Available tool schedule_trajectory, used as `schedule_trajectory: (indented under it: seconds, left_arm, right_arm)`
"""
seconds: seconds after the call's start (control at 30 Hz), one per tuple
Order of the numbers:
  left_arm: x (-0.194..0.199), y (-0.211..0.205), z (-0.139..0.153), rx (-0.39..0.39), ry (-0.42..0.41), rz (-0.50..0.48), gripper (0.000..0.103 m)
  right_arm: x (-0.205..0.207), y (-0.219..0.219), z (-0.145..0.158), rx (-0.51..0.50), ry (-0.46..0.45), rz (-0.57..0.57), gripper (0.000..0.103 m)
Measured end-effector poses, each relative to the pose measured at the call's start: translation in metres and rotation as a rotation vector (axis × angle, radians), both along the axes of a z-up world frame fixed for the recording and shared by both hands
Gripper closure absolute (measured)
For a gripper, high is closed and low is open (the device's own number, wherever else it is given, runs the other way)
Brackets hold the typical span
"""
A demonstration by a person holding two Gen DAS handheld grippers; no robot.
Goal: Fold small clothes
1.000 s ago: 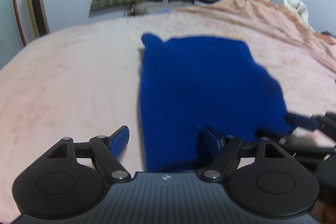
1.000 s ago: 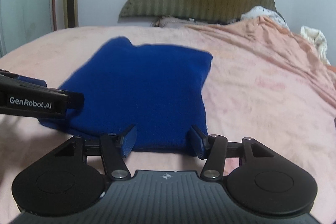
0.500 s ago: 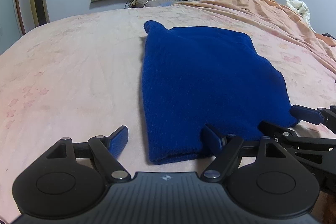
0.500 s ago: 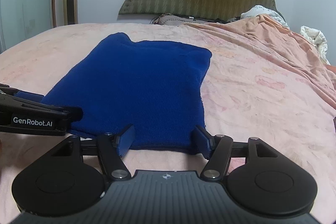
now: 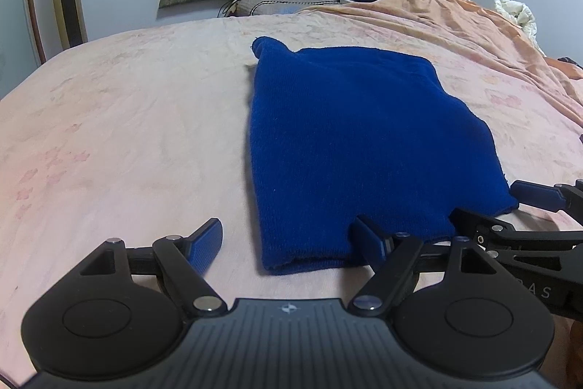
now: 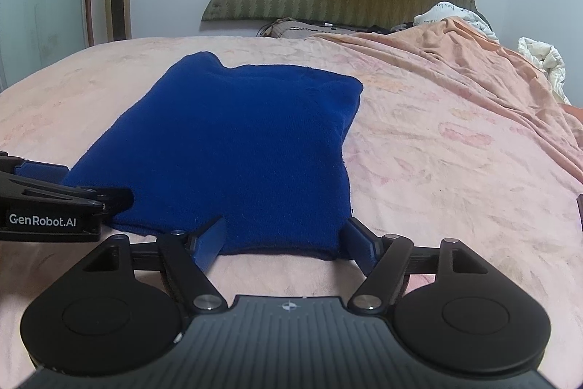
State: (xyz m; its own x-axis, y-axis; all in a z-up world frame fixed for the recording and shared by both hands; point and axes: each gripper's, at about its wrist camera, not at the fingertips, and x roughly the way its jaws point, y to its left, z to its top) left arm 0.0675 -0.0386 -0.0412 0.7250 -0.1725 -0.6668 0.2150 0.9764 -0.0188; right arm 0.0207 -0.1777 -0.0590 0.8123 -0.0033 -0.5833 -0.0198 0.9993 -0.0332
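Left claw point(image 5: 291, 239) wide open, right claw point(image 6: 282, 239) spread, straddling blue garment point(image 6: 233, 148) hem

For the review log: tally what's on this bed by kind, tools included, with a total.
Blue knit garment: 1
Tools, both open at the garment's near edge, left tool and right tool: 2
Peach blanket: 1
White bedding bundles, one at the right side, one by the headboard: 2
Total: 6
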Motion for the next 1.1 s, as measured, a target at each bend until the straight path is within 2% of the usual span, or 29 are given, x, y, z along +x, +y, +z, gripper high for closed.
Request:
schedule_trajectory:
  seconds: [0.3,0.57,0.63,0.8,1.0,1.1]
  left_arm:
    - [-0.002,0.002,0.0,0.0,-0.004,-0.002,0.024]
    - [-0.011,0.007,-0.001,-0.004,-0.008,-0.007,0.023]
    - [-0.014,0.008,-0.001,0.001,-0.002,0.004,0.019]
    - [-0.025,0.008,-0.004,0.042,-0.015,0.001,0.018]
    - [-0.029,0.011,-0.007,0.036,-0.023,0.004,0.017]
    - [-0.033,0.01,-0.01,0.038,-0.042,0.023,0.012]
  right_arm:
    - [-0.003,-0.009,-0.004,0.049,0.037,-0.013,0.013]
    - [-0.004,-0.004,-0.005,0.01,0.053,-0.017,0.006]
    - [-0.005,-0.005,-0.005,0.01,0.054,-0.021,0.005]
    - [-0.007,-0.006,-0.005,0.011,0.058,-0.03,0.001]
    - [-0.008,-0.006,-0.006,0.013,0.063,-0.036,0.0]
    - [-0.008,-0.007,-0.006,0.017,0.065,-0.039,0.0]
